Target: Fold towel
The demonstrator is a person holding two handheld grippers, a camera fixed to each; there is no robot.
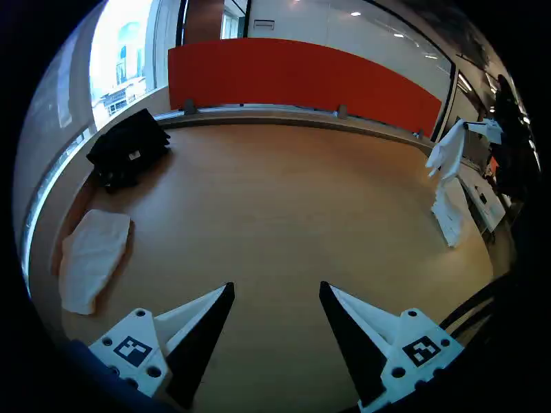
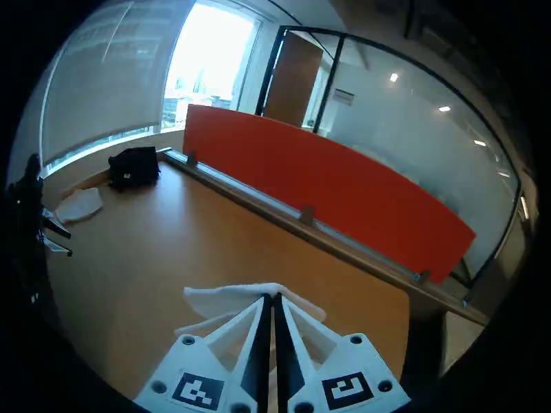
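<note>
Hovering above the bench (image 1: pixel 289 199) in the left gripper view, the left claw (image 1: pixel 275 323) stands wide, nothing between its fingers. A folded towel (image 1: pixel 93 258) lies flat, well away from the orange divider (image 1: pixel 303 76); a black bag (image 1: pixel 127 148) sits near the divider's end. Off the divider's other end a white towel (image 1: pixel 448 148) hangs raised, its lower part on the bench.

Right gripper view: the right claw (image 2: pixel 271 306) is pinched narrow on the white towel (image 2: pixel 234 297), over the bench in front of the divider.
</note>
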